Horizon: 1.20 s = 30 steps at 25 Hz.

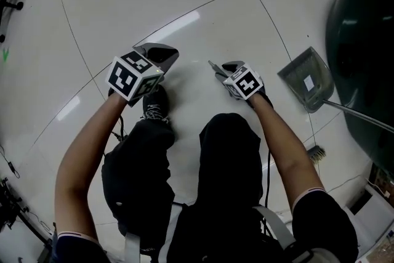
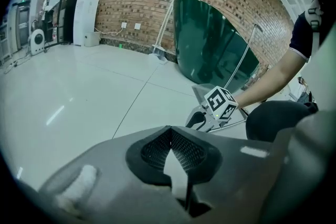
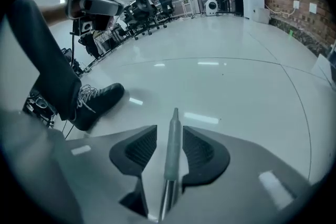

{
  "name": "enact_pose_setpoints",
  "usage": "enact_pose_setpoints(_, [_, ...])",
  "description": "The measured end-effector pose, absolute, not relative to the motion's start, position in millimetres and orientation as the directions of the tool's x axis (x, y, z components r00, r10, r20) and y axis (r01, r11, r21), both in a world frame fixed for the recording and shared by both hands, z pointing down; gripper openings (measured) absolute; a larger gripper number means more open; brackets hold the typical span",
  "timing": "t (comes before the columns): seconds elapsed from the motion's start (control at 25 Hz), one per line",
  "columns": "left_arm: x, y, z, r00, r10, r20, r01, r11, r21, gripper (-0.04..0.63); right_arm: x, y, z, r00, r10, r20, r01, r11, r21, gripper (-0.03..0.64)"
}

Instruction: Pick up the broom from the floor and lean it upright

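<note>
grey-green plastic caps the tip of the broom handle (image 3: 171,139). it sits down by the floor, left of the dustpan (image 1: 306,79), right between the jaws of the right gripper (image 3: 169,132). those jaws are about half open and do not squeeze it. the left gripper (image 2: 170,132), further left of the dustpan, is closed on nothing. the stick looks stiff, light and a bit slippery, so grab the capped end tight. what looks like the brush end (image 1: 316,153), near the dustpan, may swing.
</note>
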State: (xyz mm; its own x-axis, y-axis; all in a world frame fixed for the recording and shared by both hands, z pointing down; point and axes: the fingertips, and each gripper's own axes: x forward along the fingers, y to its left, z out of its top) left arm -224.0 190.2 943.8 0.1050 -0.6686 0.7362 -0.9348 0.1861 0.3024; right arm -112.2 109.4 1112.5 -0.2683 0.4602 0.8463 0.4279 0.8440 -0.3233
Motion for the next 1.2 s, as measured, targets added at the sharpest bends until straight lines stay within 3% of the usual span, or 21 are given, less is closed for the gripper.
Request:
enact_pose_setpoints(0.28, [-215,216,949,0.037,-0.674,0.737,-0.907,0.287,0.309,0.002,-101,110,1144,-0.258,0.371,0.892,0.395,0.883,-0.253,0.155])
enact_pose_setpoints(0.4, [-212,219,950,0.022,-0.675,0.738,-0.897,0.312,0.312,0.002,-101,102,1145,-0.275,0.317,0.908,0.354,0.911,-0.211,0.091])
enact_pose_setpoints(0.56, [-208,218,947,0.032,-0.672,0.739,-0.905,0.294,0.307,0.002,-110,104,1134,-0.300,0.321,0.898,0.355,0.912,-0.207,0.084])
enact_pose_setpoints(0.8, [-215,212,937,0.020,-0.683,0.730,-0.927,0.261,0.270,0.002,-132,101,1080,-0.445,0.366,0.818,0.342,0.913,-0.222,0.084])
enact_pose_setpoints(1.2, [-259,146,873,0.094,-0.743,0.662,-0.973,0.072,0.219,0.002,-152,42,935,-0.681,0.266,0.682,0.254,0.960,-0.121,0.084])
